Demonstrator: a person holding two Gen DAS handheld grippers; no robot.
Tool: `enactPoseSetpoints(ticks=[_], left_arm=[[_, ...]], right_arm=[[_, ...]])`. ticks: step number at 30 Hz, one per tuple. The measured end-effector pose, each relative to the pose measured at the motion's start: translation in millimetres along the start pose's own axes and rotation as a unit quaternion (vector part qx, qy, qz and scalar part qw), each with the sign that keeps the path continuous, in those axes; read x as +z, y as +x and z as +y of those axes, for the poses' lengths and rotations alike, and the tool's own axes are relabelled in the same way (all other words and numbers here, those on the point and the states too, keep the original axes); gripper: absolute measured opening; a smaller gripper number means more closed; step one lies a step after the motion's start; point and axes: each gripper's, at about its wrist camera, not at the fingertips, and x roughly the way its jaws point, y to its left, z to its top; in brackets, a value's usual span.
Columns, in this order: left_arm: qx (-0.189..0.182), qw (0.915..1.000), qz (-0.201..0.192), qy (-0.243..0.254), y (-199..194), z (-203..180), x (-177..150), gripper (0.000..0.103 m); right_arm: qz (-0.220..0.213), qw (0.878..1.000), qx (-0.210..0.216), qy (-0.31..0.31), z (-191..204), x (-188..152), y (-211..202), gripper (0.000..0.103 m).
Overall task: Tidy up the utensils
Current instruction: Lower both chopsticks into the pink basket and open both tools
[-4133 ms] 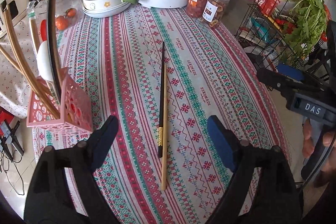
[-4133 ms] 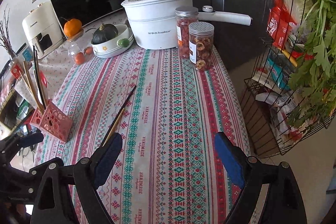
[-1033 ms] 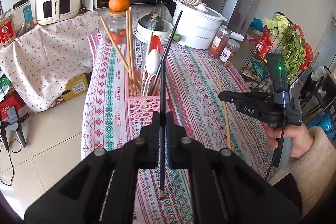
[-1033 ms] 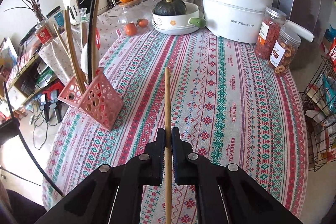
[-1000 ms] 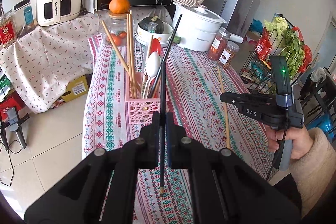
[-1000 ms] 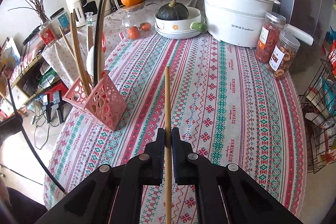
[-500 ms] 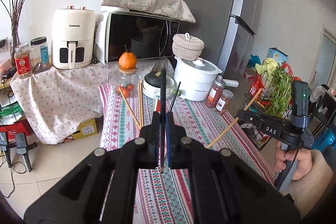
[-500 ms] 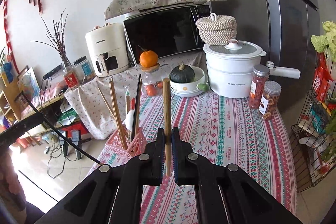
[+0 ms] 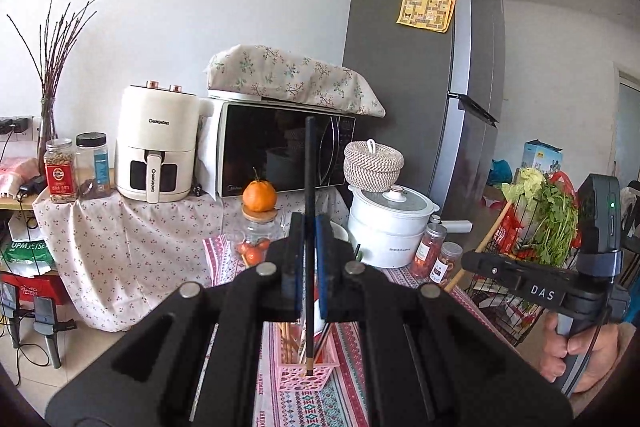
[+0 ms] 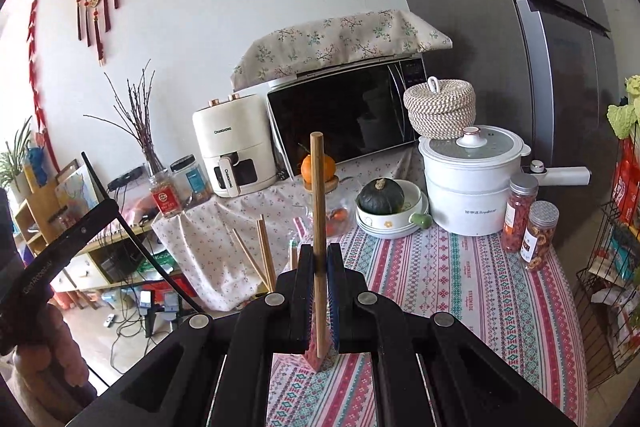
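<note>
Over a patterned counter (image 10: 460,291) fronting a microwave (image 9: 280,151), left fingers (image 9: 297,259) are clamping a black chopstick (image 9: 309,163); right fingers (image 10: 306,291) are clamping a wooden chopstick (image 10: 318,195).

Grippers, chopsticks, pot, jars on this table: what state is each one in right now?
Left gripper: shut on the black chopstick, held upright.
Right gripper: shut on the wooden chopstick, held upright.
Pink utensil basket: upright, already holding chopsticks.
White pot: lid on.
Two snack jars: lids on.
Microwave: door closed.
</note>
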Motion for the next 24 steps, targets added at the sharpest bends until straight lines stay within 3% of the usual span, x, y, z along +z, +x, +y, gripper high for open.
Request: enactPoseSetpoints(ticks=[9, 24], left_arm=[[0.019, 0.9998, -0.003, -0.008, 27, -1, -10, 0.006], [0.034, 0.9947, 0.096, -0.013, 81, 0, -37, 0.006]], right_arm=[[-0.001, 1.0, 0.006, 0.002, 6, -2, 11, 0.006], [0.015, 1.0, 0.002, -0.005, 7, -8, 23, 0.006]])
